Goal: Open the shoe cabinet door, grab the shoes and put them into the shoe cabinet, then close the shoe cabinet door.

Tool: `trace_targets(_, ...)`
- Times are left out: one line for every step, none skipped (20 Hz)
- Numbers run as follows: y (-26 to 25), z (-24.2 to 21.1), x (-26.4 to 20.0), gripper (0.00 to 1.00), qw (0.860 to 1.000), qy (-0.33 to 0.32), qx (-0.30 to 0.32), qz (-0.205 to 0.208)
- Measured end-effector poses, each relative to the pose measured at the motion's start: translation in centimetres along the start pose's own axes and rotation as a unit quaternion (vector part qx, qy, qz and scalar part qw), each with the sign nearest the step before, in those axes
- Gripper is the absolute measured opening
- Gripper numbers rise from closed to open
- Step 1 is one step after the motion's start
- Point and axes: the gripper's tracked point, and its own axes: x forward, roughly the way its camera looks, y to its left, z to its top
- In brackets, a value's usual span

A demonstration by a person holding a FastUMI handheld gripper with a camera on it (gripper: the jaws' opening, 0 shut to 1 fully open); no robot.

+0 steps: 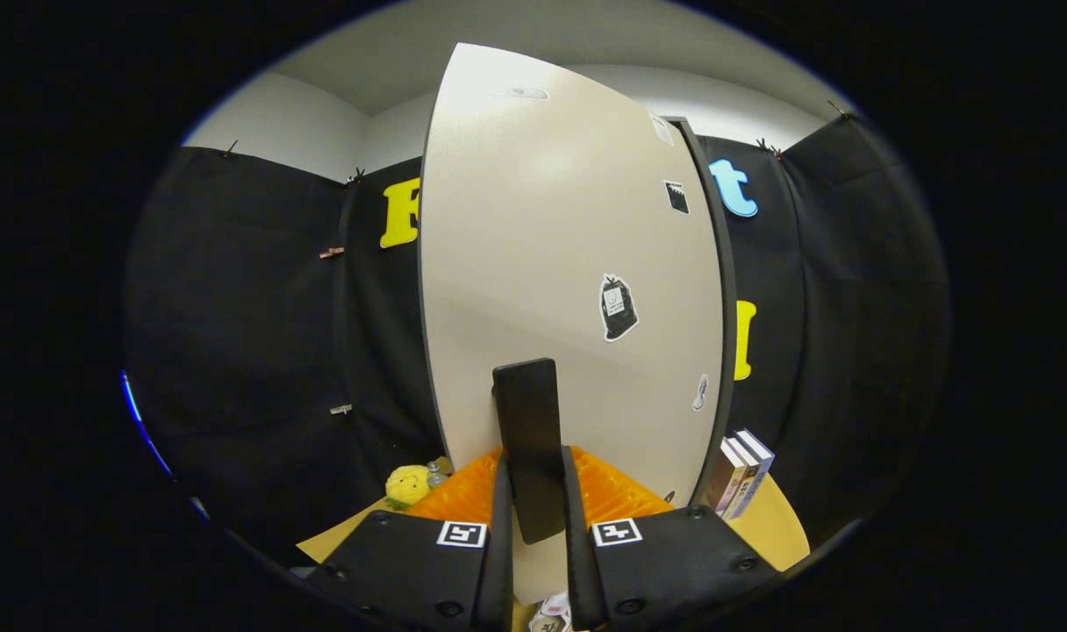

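Two fingers of the gripper (pixel 533 527) stand close together and pinch a dark, flat handle (pixel 528 443) that rises between them toward 12 o'clock; both fingers press on its sides. The handle is fixed to the shoe cabinet door (pixel 551 263), a pale panel with a dark edge that stands just beyond the fingertips. Several stickers lie on the door: a dark bag-shaped one (pixel 618 307) at 1 o'clock from the handle, a small dark one (pixel 676 197) higher up near the door's right edge, and a small pale one (pixel 700 392) at 3 o'clock from the handle's top. At 9 o'clock from the fingers, a yellow plush toy (pixel 408 484) rests on the tan table (pixel 775 527). At 3 o'clock, a few upright books (pixel 741 474) stand just beside the door's lower right edge. The shoes cannot be made out.
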Motion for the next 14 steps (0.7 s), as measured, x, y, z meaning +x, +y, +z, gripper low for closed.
trace_targets(-0.4,0.0,-0.5,0.29,1.0,-0.001,0.0,-0.003)
trace_targets(-0.9,0.1,-1.0,0.29,1.0,-0.002,0.0,-0.006)
trace_targets(-1.4,0.2,-1.4,0.29,1.0,-0.003,0.0,-0.009)
trace_targets(-1.8,0.2,-1.8,0.29,1.0,-0.004,0.0,-0.011)
trace_targets(-2.2,0.2,-2.1,0.29,1.0,-0.003,-0.001,-0.013)
trace_targets(-2.6,0.3,-2.6,0.28,1.0,-0.002,-0.002,-0.016)
trace_targets(-3.1,0.3,-3.0,0.28,1.0,-0.002,-0.002,-0.02)
trace_targets(-3.5,0.4,-3.3,0.28,1.0,-0.004,-0.002,-0.023)
trace_targets(-3.9,0.4,-3.6,0.28,1.0,-0.005,-0.002,-0.028)
trace_targets(-4.4,0.5,-3.9,0.28,0.999,-0.006,-0.001,-0.032)
trace_targets(-4.9,0.5,-4.1,0.28,0.999,-0.007,0.0,-0.038)
trace_targets(-5.4,0.6,-4.5,0.28,0.999,-0.008,-0.001,-0.044)
trace_targets(-6.0,0.6,-4.7,0.28,0.999,-0.009,-0.002,-0.051)
trace_targets(-6.8,0.5,-4.7,0.28,0.998,-0.007,-0.002,-0.06)
